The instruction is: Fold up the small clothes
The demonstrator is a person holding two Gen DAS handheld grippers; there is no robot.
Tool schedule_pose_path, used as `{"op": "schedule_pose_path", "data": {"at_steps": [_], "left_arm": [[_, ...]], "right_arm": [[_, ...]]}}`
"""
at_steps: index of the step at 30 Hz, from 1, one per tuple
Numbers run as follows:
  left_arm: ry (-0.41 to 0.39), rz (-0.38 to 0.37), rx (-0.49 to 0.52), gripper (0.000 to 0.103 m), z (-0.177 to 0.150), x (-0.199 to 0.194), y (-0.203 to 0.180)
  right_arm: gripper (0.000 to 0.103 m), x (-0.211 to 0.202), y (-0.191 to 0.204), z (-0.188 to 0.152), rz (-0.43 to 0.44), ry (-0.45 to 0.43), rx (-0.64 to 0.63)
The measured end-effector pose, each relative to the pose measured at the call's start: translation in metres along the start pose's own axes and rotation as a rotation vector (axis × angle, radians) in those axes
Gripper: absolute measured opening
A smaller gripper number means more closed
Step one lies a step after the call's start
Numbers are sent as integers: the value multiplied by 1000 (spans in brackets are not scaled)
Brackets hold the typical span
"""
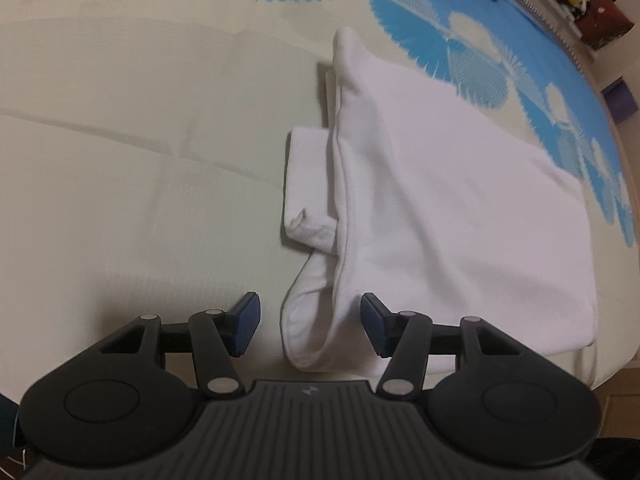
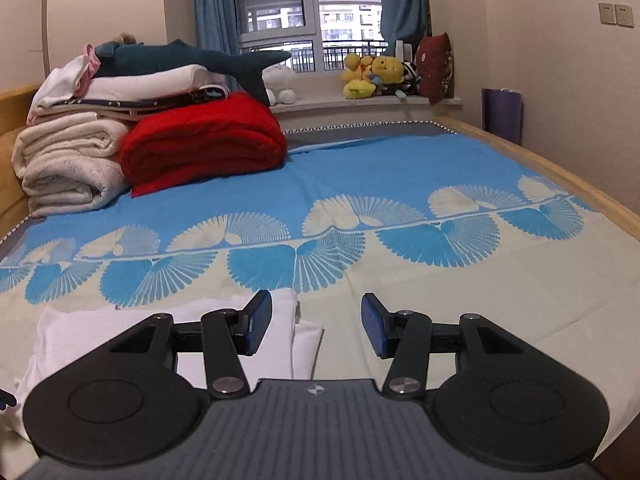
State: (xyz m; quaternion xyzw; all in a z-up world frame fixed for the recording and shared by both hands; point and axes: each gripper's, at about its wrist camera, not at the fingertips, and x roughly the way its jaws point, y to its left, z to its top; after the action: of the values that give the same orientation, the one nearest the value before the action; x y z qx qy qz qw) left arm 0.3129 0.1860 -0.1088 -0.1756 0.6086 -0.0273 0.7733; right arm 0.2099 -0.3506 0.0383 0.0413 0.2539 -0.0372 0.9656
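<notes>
A white garment (image 1: 440,200) lies partly folded on the cream and blue bedspread (image 1: 140,140), with a short sleeve (image 1: 308,184) sticking out to its left. In the left wrist view my left gripper (image 1: 310,326) points steeply down at the garment's near corner. Its jaws are open, and the rolled hem lies between the blue pads (image 1: 248,324) without being pinched. In the right wrist view my right gripper (image 2: 316,326) is open and holds nothing. It hovers over the bedspread (image 2: 360,184), and the white garment (image 2: 100,332) lies below and behind its left finger.
A folded red blanket (image 2: 200,144) and a stack of white towels and linens (image 2: 68,160) with a plush shark (image 2: 192,60) on top sit at the far left of the bed. Plush toys (image 2: 376,76) line the window sill. The bed's wooden edge (image 2: 560,168) runs along the right.
</notes>
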Motion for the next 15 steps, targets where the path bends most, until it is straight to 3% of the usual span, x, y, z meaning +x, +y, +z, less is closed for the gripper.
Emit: {"op": "schedule_pose_path", "data": {"at_steps": [5, 7, 10, 12, 15], "left_arm": [[19, 31, 24, 56, 6, 12, -5], [17, 31, 36, 49, 6, 13, -8], [19, 29, 64, 31, 5, 14, -11], [27, 17, 89, 12, 4, 14, -17], [5, 10, 114, 8, 4, 10, -19]], "right_arm": [[51, 7, -2, -4, -9, 30, -33], [51, 9, -5, -7, -14, 46, -36], [51, 11, -8, -8, -24, 63, -15], [51, 13, -11, -8, -26, 73, 6], [51, 16, -8, -9, -30, 78, 5]]}}
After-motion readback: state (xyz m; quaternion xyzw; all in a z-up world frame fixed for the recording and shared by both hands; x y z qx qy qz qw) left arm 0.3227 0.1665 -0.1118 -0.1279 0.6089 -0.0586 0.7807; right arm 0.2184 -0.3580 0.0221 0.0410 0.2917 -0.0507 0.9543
